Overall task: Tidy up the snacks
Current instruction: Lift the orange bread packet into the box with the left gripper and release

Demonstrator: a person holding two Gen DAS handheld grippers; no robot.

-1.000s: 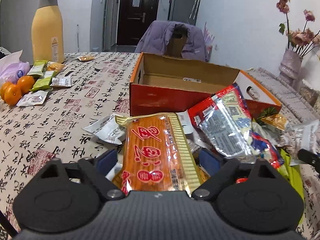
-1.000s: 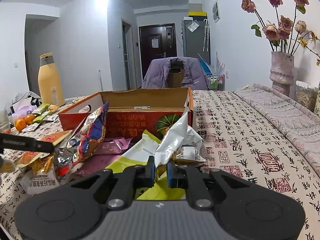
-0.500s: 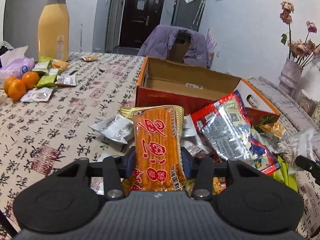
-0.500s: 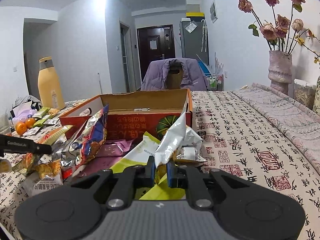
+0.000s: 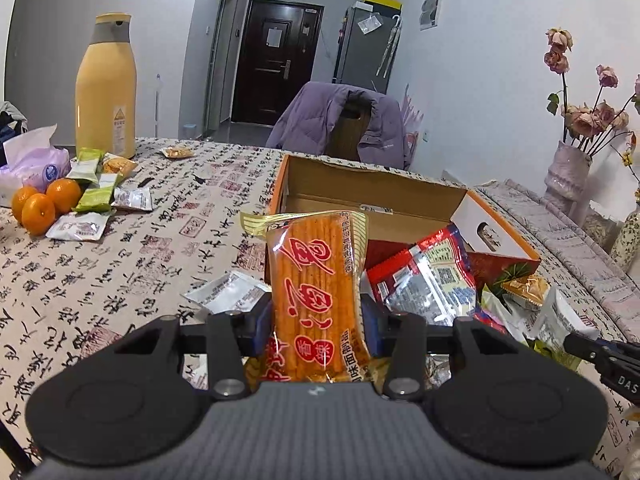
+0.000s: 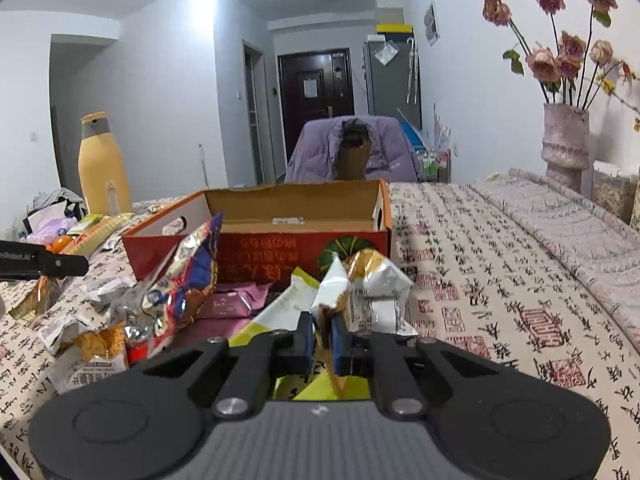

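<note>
Orange and glossy, the long packet of snack sticks [image 5: 318,280] stands nearly upright in our left claw [image 5: 316,326], its long axis running up and away toward the open cardboard box [image 5: 384,204]; both blue pads press its sides. Our right claw [image 6: 320,336] is clenched on a crinkled white foil pouch [image 6: 360,292], its corner pinched between the pads and the pouch standing upward. Between us and the box lies a loose heap: a red-and-silver foil bag [image 5: 432,280], a pink packet [image 6: 232,304], a yellow-green packet [image 6: 280,312]. The patterned cloth covers the surface [image 5: 120,256]. Oranges [image 5: 44,204] and a tall yellow bottle [image 5: 106,88] sit far left.
</note>
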